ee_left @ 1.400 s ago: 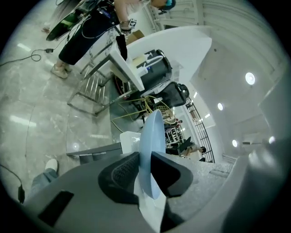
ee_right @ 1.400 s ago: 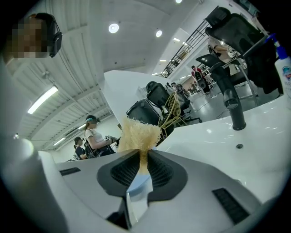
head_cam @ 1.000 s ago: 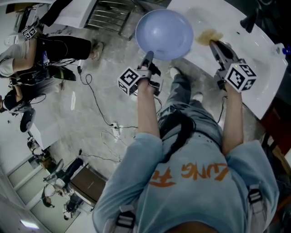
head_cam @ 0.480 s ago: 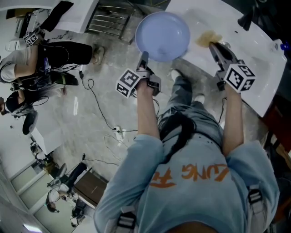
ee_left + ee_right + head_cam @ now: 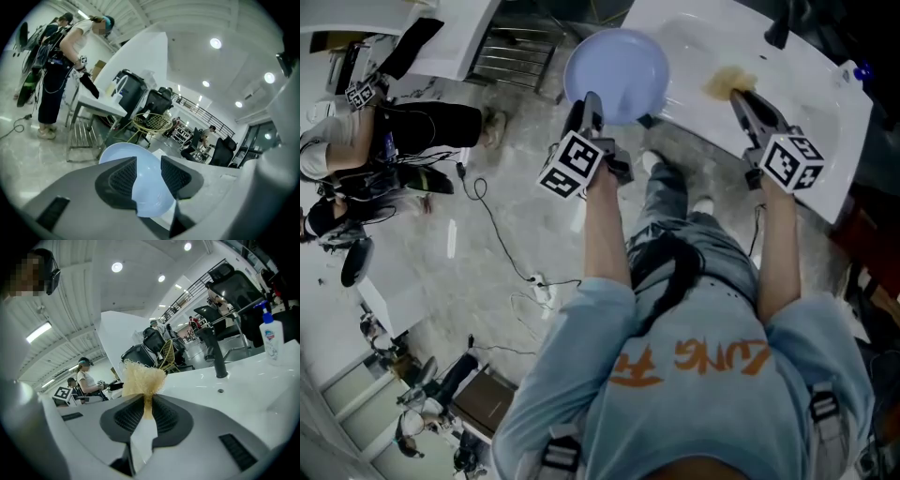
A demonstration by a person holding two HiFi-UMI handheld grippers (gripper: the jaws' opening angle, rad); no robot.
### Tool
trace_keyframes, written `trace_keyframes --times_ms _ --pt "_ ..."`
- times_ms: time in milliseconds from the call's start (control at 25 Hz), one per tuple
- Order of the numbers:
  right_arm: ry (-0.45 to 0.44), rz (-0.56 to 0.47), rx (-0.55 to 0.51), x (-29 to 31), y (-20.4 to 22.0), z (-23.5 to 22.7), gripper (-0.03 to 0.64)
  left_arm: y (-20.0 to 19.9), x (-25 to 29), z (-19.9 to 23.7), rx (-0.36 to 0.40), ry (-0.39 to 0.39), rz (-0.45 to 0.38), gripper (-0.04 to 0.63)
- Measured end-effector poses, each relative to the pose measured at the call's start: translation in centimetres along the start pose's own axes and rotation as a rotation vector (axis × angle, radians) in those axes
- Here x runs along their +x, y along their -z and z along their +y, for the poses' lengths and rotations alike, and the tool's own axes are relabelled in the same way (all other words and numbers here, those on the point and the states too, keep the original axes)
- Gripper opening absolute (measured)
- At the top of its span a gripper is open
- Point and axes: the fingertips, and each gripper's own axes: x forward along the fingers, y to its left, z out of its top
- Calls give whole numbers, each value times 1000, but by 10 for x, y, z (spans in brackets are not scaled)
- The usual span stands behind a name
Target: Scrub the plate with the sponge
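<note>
Since a second ago the left tool [image 5: 583, 111] has let go of the plate [image 5: 617, 70]. Its jaws are opening, with the rim loose between them. The plate sits at the surface's [image 5: 806, 103] left edge, and the right tool [image 5: 741, 94] clamps the sponge [image 5: 727, 80]. Steady the plate before scrubbing.

Pale blue round plate [image 5: 616, 70] is hollow side up at the edge of the white sink [image 5: 806, 131], with its rim between the opening fingers of the left gripper [image 5: 148, 161]. The scruffy tan sponge [image 5: 727, 80] is pinched in the right gripper [image 5: 147, 401], over the sink.
</note>
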Motion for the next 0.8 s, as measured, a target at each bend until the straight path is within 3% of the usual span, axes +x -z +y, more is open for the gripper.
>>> trace_keyframes --times_ms 120,360,560,800 --pt "29 -18 -7 -25 -4 -7 54 6 -4 -9 62 -26 -19 158" --pt "85 -62 -35 -59 -17 -20 54 17 -12 -26 65 9 -48 127" --pt "151 -130 -82 -84 -46 -25 54 17 -6 -85 137 129 -67 16" --pt "266 -230 -168 -126 -96 -33 54 38 3 -195 279 350 -35 3"
